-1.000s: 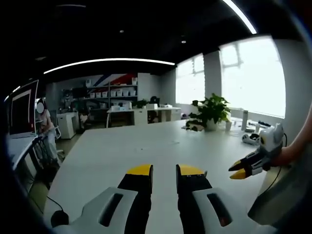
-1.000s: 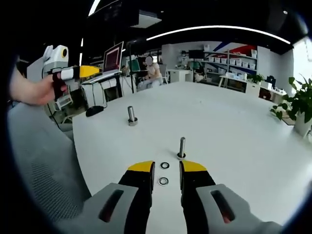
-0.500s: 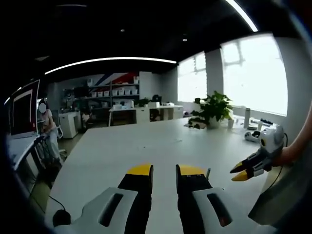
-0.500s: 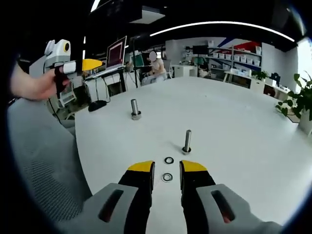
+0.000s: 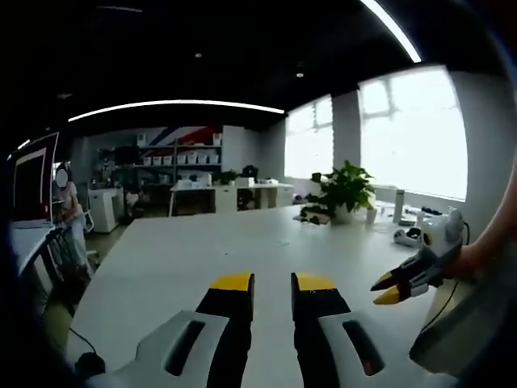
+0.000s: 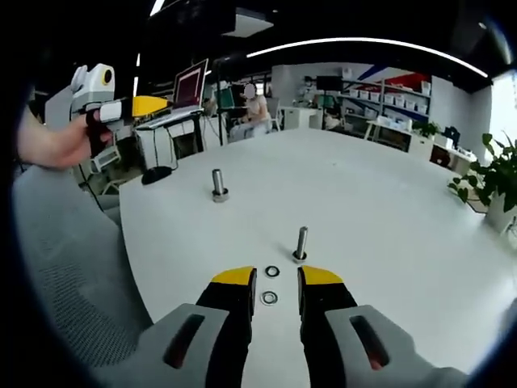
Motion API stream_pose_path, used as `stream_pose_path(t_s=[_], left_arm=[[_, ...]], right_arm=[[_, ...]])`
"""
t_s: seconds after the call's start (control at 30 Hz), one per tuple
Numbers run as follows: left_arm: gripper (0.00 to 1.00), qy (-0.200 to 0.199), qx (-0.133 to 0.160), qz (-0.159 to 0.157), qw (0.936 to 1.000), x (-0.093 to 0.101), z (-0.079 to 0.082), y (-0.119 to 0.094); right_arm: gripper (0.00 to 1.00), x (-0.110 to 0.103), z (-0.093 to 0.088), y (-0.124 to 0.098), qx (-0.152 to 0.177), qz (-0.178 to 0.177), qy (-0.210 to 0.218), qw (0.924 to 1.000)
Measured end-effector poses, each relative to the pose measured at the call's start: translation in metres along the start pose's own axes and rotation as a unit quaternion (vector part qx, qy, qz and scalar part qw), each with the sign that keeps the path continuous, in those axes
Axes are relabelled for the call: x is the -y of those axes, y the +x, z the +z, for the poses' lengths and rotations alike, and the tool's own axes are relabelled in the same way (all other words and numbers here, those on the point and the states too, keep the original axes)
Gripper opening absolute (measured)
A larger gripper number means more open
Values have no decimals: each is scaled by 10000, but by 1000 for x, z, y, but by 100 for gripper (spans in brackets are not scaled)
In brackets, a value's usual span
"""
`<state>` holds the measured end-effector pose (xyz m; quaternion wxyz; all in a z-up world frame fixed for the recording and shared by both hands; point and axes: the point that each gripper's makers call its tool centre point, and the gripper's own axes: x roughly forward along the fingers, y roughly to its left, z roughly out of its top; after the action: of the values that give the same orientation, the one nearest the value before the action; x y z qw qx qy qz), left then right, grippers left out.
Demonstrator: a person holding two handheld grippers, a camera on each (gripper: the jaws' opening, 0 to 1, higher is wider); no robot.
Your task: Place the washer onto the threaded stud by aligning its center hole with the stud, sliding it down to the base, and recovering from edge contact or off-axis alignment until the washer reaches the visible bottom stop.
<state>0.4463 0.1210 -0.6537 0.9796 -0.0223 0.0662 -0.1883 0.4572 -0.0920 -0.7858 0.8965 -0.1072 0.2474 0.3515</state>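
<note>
Both cameras have shifted a little since half a second ago; in the right gripper view the washers and studs sit slightly lower and further left than before, likely from camera motion, and in the left gripper view the stud tip that peeked beside the right jaw is gone

Right gripper view, near to far: right gripper (image 6: 271, 279) with yellow-tipped jaws parted by a narrow gap, nothing held. near washer (image 6: 270, 298) lies flat on the white table (image 6: 388, 210), seen in the gap between the jaw tips, whether it touches them I cannot tell. second washer (image 6: 272, 272) lies flat just beyond, free of the jaws. threaded stud (image 6: 300, 243) stands upright just beside the second washer, to its right, no washer on it. second stud (image 6: 218, 185) stands upright further off to the left, well apart. Black mouse-like object (image 6: 156, 175) near the table's far left edge. left gripper (image 6: 149, 105) is in a hand (image 6: 56, 144) at upper left, off the table; its jaw opening cannot be told here. Monitor (image 6: 187, 90) and seated person (image 6: 252, 109) behind, potted plant (image 6: 497, 174) at right

Left gripper view: own jaws a small gap apart, empty, over bare table. The right gripper appears at right, held by a hand (image 5: 472, 260), tips slightly parted. Another potted plant (image 5: 341, 188) on the far table edge, shelves (image 5: 182, 166) at the back wall
</note>
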Motion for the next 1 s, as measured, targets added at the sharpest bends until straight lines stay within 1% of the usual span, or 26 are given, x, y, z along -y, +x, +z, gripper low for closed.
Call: stream_pose_path(t_s=[0.1,0.17,0.27,0.33,0.37,0.4,0.43,0.5,0.57,0.7,0.77,0.83,1.0], left_arm=[[16,-51,58,7,10000,-1,4,0],[16,-160,85,-5,9998,-2,5,-1],[16,-183,101,-67,9998,-1,11,-2],[16,-207,137,-57,9997,-1,15,-2],[16,-258,183,-103,9994,1,17,-2],[16,-261,163,-115,9995,2,17,-1],[16,-226,179,-187,9994,5,17,-1],[16,-142,206,-228,9994,8,16,-1],[16,-241,213,-266,9991,8,15,-1],[16,-260,261,-204,9991,4,16,-4],[16,-253,242,-193,9992,2,14,-4],[16,-303,217,-180,9991,-1,12,-3],[16,-302,218,-135,9992,-1,11,-4]], right_arm=[[23,-5,2,4,-117,0,-57,9999],[23,-6,3,5,-164,-35,-72,9998],[23,-6,8,8,-142,-208,106,9996],[23,-7,7,10,-154,-325,258,9990],[23,-7,6,11,-168,-343,268,9989],[23,-7,2,13,-228,-404,305,9985],[23,-8,1,14,-232,-425,312,9983],[23,-11,-3,16,-283,-466,362,9979],[23,-16,-8,20,-367,-453,335,9977],[23,-24,-16,25,-505,-482,369,9969],[23,-26,-21,26,-559,-513,463,9960],[23,-27,-24,27,-580,-524,462,9959],[23,-24,-34,29,-670,-525,552,9948]])
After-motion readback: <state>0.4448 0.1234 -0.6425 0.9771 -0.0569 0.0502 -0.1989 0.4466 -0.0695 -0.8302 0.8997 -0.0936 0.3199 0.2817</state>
